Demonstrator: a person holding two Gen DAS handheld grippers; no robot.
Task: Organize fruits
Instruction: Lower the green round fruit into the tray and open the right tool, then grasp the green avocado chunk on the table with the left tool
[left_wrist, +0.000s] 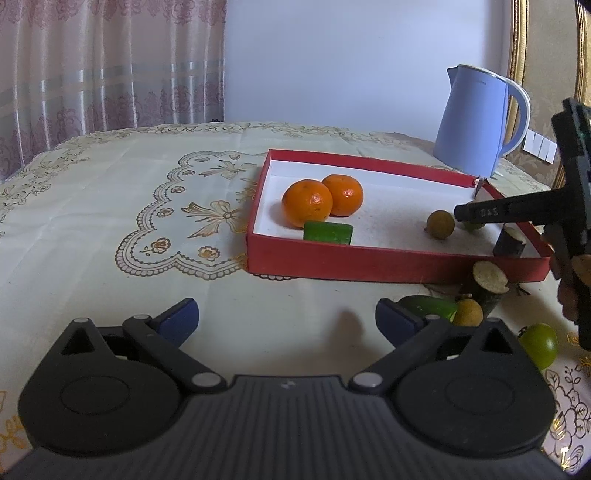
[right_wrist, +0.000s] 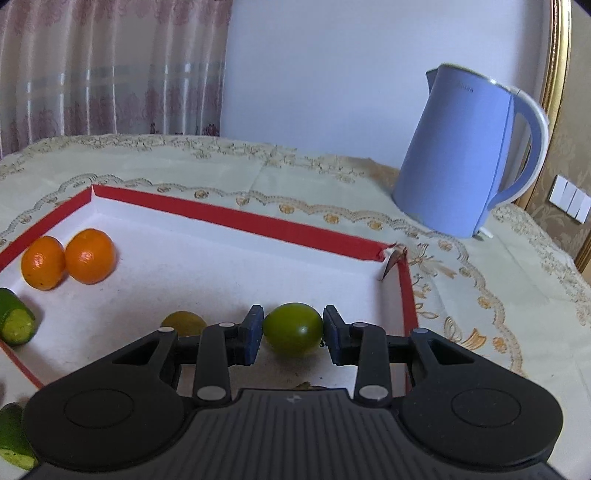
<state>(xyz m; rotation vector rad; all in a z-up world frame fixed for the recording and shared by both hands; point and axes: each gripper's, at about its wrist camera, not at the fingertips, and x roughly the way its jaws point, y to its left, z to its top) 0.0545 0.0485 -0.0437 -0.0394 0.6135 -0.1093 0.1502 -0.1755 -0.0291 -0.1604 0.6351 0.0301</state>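
A red box with a white floor (left_wrist: 369, 260) (right_wrist: 236, 218) holds two oranges (left_wrist: 321, 201) (right_wrist: 68, 260), a green cucumber piece (left_wrist: 328, 232) (right_wrist: 16, 321), a brown longan (left_wrist: 440, 224) (right_wrist: 183, 323) and a dark cane piece (left_wrist: 509, 242). My right gripper (right_wrist: 293, 330) is shut on a green tomato (right_wrist: 293, 328) low over the box floor near its right wall. My left gripper (left_wrist: 286, 321) is open and empty over the cloth in front of the box. Outside the box lie a cucumber piece (left_wrist: 430, 307), a longan (left_wrist: 468, 313), a cane piece (left_wrist: 487, 282) and another green tomato (left_wrist: 540, 345).
A light blue kettle (left_wrist: 474, 122) (right_wrist: 465, 155) stands behind the box at the back right. The table has a cream embroidered cloth (left_wrist: 129, 221). A curtain hangs behind at the left. Another cucumber piece (right_wrist: 13, 439) lies at the right wrist view's lower left.
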